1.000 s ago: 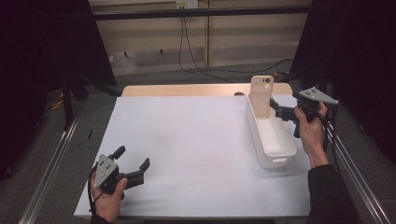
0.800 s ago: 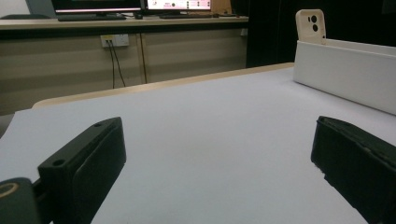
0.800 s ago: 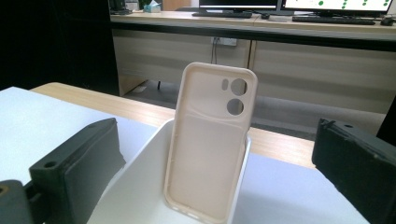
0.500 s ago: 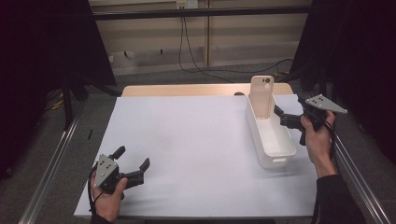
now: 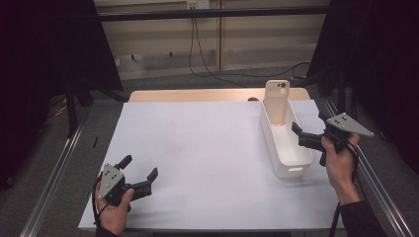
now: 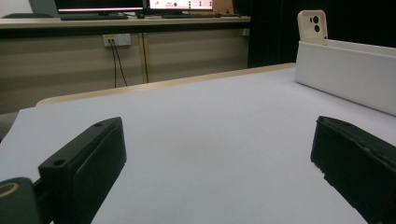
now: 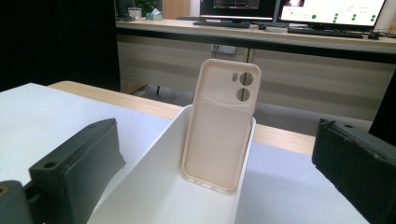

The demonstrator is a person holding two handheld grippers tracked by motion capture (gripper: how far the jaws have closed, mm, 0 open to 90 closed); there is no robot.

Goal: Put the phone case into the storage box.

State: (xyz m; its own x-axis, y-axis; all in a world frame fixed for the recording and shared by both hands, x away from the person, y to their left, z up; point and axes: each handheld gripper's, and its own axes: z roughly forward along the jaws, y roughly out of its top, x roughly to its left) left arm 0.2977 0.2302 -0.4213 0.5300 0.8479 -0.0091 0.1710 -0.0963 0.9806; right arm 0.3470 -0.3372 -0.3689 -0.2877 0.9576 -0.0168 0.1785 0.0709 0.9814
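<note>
Phone case (image 5: 276, 101), beige with its camera cut-outs at the top, stands nearly upright in the far end of the white tray (image 5: 301, 160), leaning against the tray's far wall, on the right side of the bench (image 5: 207, 148). A second ago my right hand-held gripper (image 5: 309, 131) reached over the tray toward the case; now I have drawn it back to the right of the tray, its jaws spread wide with nothing between them, and the case has not shifted at all. In the right gripper view the case (image 7: 222, 123) sits framed between my parted jaws but well apart from them, so I judge the placing as done: the case stays where it was let go and holds its lean without support. My left hand-held gripper (image 5: 138, 173) is released too, resting low at the near left corner of the bench exactly where it was before, well away from the tray (image 6: 345, 77). If the case were to slide, it would fall flat inside the tray, not off it.
</note>
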